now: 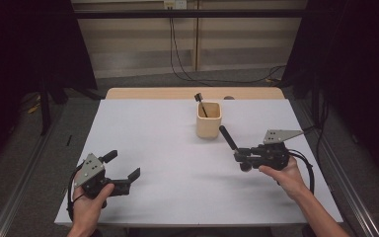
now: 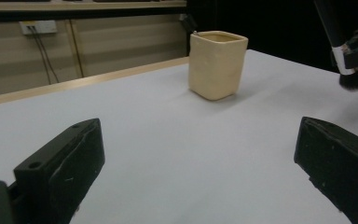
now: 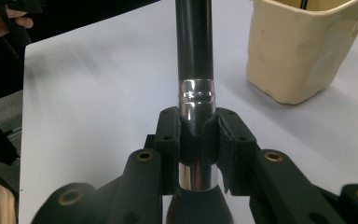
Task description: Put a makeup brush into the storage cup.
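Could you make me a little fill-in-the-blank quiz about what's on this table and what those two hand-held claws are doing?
1. The right gripper is clamped on the silver collar of a makeup ____.
2. The cream cup stands on the white table with a thin dark ____ leaning inside it.
3. The left gripper has its jaws ____, with nothing between them.
4. The brush's black handle points toward the ____.

Missing words: brush; stick; open; cup

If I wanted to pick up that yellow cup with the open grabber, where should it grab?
Grip the cup across two opposite flat walls, about halfway up. It stands upright on the table with squarish sides, so flat fingers would probably sit well there. Bring the left gripper in level from its own side, which is free; a thin black tool sticks out of the top.
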`<state>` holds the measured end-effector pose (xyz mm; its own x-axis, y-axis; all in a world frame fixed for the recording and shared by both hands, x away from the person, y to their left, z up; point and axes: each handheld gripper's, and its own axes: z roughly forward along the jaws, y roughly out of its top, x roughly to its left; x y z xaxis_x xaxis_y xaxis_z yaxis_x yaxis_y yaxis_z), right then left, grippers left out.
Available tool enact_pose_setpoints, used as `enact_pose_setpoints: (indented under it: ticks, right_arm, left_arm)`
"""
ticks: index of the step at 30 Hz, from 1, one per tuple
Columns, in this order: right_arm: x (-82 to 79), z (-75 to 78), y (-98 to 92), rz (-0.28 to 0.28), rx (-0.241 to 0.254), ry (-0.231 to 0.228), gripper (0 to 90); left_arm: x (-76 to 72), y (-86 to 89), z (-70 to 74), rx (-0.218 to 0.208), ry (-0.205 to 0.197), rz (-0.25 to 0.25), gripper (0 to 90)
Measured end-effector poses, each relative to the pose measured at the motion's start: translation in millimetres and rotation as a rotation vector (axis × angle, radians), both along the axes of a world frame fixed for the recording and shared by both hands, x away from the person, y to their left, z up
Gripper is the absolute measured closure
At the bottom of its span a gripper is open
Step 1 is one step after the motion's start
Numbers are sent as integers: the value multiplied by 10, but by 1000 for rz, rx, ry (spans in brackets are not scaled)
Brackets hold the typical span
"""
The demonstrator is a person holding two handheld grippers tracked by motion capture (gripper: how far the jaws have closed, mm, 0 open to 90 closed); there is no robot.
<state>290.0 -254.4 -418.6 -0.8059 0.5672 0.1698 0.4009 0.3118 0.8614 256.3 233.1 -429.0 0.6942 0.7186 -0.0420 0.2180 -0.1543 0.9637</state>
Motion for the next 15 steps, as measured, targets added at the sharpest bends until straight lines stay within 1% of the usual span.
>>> enact_pose_setpoints:
  ticks: [2,4,9,10,11,12,13,15]
  right_arm:
    - [1,9,17,9,3,4,716]
    - [-2,16,40,6,-17,4,716]
    - [-7,37,94,38,-18,9,716]
    - [-7,37,94,38,-18,9,716]
    - [-11,56,138,73,-28,10,716]
    - [-11,56,138,73,-28,10,716]
    - [-20,69,190,102,-45,8,715]
    - [-22,69,243,122,-57,14,715]
  left_arm:
    - [18,-54,13,-2,15,-37,18]
    - [33,-114,26,6,9,-62,19]
    - [93,-264,67,26,5,-124,34]
    - [93,-264,67,26,5,-124,35]
    - [115,-290,84,26,5,-136,34]
    - [136,-316,103,25,-3,-141,34]
    - [157,-343,121,23,-7,-151,30]
    - [207,-437,145,28,1,-185,30]
